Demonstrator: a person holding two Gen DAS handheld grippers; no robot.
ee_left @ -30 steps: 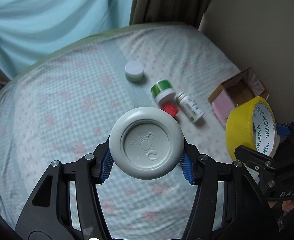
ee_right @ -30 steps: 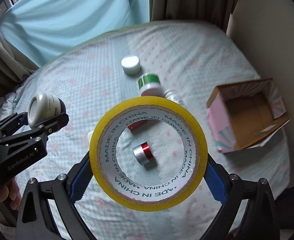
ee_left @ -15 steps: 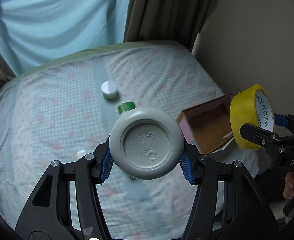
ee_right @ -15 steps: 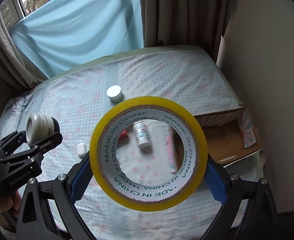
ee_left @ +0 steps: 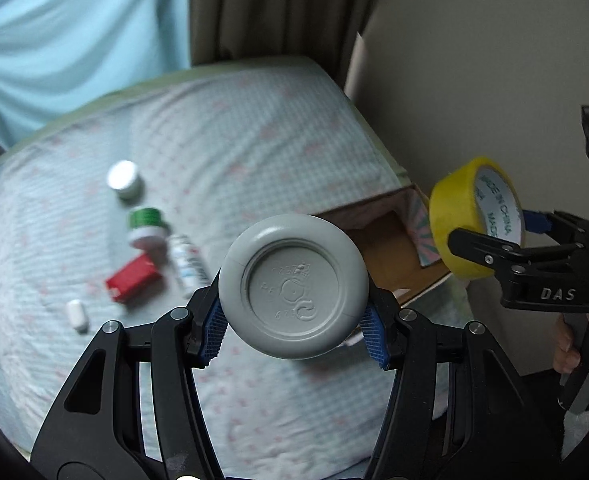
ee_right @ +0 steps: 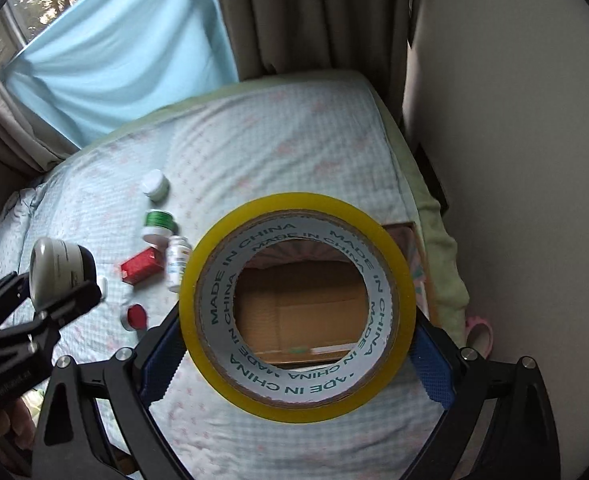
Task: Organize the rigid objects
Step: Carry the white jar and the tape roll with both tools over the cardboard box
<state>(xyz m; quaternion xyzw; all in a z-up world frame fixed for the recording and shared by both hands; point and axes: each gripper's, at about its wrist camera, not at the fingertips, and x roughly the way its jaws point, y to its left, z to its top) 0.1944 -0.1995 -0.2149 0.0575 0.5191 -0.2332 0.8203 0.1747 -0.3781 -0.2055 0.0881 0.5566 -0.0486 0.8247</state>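
Left tool (ee_left: 294, 334) clamping smooth grey round jar (ee_left: 293, 286), right tool (ee_right: 296, 354) glossy yellow tape ring (ee_right: 298, 308)

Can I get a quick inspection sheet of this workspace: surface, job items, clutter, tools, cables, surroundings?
Surface: bed with pale checked cover.
Job's things: open cardboard box at the bed's right edge; grey jar and yellow tape roll both held in the air.
Clutter: white-lidded jar, green-banded jar, white bottle lying down, red box, red-capped tin, small white capsule, all loose on the cover.
Tools: left tool shut on the grey jar; right tool shut on the yellow tape roll, lined up over the box opening.
Cables: nothing seen.
Surroundings: blue curtain, beige drapes, wall on the right.
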